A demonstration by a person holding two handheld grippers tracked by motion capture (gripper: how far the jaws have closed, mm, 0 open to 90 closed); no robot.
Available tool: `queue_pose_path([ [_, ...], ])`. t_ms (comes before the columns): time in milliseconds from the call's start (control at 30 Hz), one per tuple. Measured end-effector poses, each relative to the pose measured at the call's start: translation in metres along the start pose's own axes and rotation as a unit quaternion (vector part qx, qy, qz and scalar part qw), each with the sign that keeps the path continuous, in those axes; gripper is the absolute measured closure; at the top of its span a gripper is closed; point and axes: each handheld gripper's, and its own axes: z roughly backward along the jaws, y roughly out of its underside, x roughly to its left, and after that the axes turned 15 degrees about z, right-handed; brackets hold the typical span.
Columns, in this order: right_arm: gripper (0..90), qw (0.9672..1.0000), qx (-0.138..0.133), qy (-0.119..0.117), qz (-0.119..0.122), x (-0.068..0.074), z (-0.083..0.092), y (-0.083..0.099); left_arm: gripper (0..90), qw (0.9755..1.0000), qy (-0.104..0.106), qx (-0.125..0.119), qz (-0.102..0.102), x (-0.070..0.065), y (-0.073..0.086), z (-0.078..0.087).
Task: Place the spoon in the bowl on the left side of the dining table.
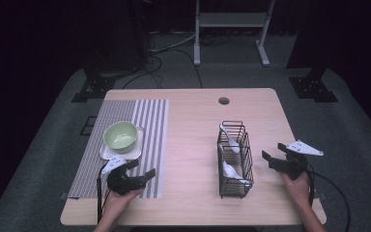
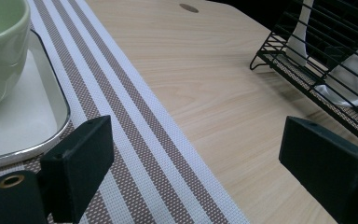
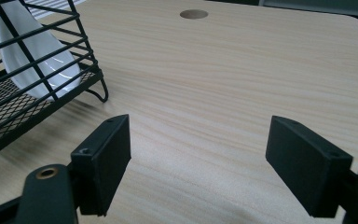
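Spoons (image 1: 232, 159) lean in the black wire basket (image 1: 235, 189), handy to the right gripper (image 1: 274, 152), wide open and empty just beside it; the left gripper (image 1: 142, 169), also open, hovers by the bowl (image 1: 121, 135).

The high view looked forward and down from above the person's side, far enough back to take in the whole desk (image 1: 193, 145) and the floor beyond it. The left gripper view sat low and close over the striped mat (image 2: 135, 140), facing across the desk toward the wire basket (image 2: 317, 74). The right gripper view sat equally low, just beside that basket (image 3: 32, 84), facing the desk's far edge. Both gripper views shared the basket, the bare wood and the round hole (image 3: 193, 14) near the far edge.
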Motion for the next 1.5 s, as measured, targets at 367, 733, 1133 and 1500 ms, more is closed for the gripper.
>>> queue_pose_path([
  [367, 20.9, 1.0, -0.001, 0.0, -0.001, 0.0, 0.0, 0.0, 9.2, 0.9998, 0.015, 0.001, 0.011, -0.009, 0.001, -0.001],
  [733, 20.9, 1.0, -0.002, 0.0, 0.0, 0.0, 0.0, 0.0, 9.2, 0.9997, 0.022, 0.001, 0.01, -0.019, 0.001, -0.004],
  [1133, 20.9, 1.0, -0.001, -0.001, 0.0, 0.0, 0.0, 0.0, 9.2, 0.9993, 0.037, 0.003, 0.0, -0.036, -0.004, -0.009],
  [1500, 20.9, 1.0, -0.002, -0.002, -0.001, 0.0, 0.0, 0.0, 9.2, 0.9986, 0.05, 0.01, -0.012, -0.051, -0.005, -0.02],
])
